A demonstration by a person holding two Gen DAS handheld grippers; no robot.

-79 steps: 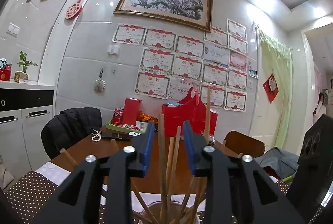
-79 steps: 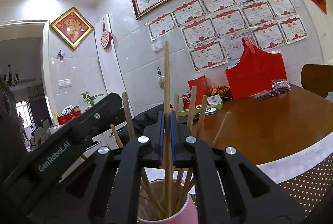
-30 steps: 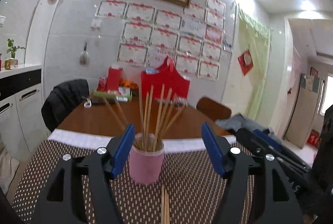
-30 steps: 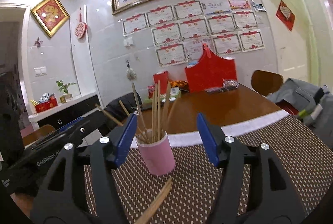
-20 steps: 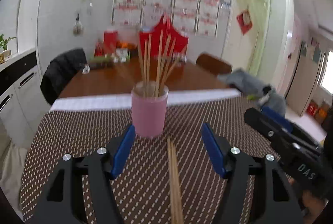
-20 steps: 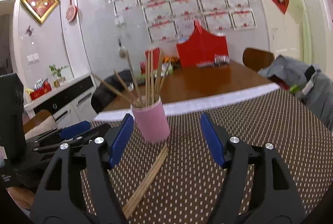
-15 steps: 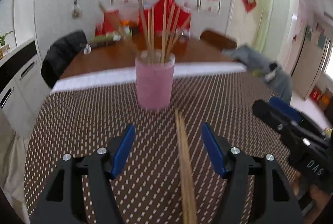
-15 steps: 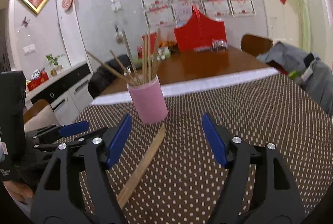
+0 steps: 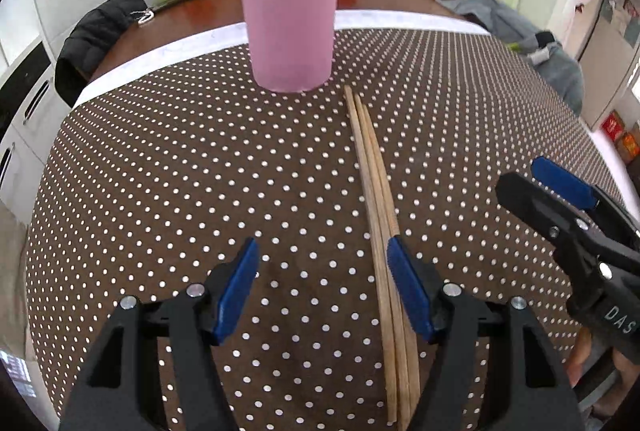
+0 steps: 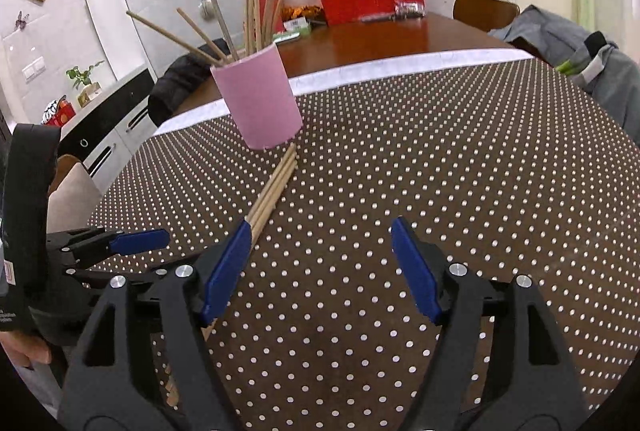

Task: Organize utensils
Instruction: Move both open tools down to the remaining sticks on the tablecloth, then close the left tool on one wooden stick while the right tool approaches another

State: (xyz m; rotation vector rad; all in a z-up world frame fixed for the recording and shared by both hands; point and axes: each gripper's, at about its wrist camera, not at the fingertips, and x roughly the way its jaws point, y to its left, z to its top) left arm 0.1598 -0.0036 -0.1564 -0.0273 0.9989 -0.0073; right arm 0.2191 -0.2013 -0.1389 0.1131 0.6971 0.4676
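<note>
Three thin wooden chopsticks (image 9: pixel 374 187) lay together on the dotted desk (image 9: pixel 160 167) near the pink cup (image 9: pixel 289 31), light, stiff and likely rolly, best pinched mid-stick, while both the left hand-held gripper (image 9: pixel 322 285) and right hand-held gripper (image 10: pixel 320 267) gaped empty.

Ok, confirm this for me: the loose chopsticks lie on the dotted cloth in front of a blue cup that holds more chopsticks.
One thing is wrong: the cup is pink, not blue; the blue parts are the pads on the fingers. The left wrist view shows it. The rest stands: the loose chopsticks lie on the dotted cloth in front of the cup, which holds more chopsticks.
</note>
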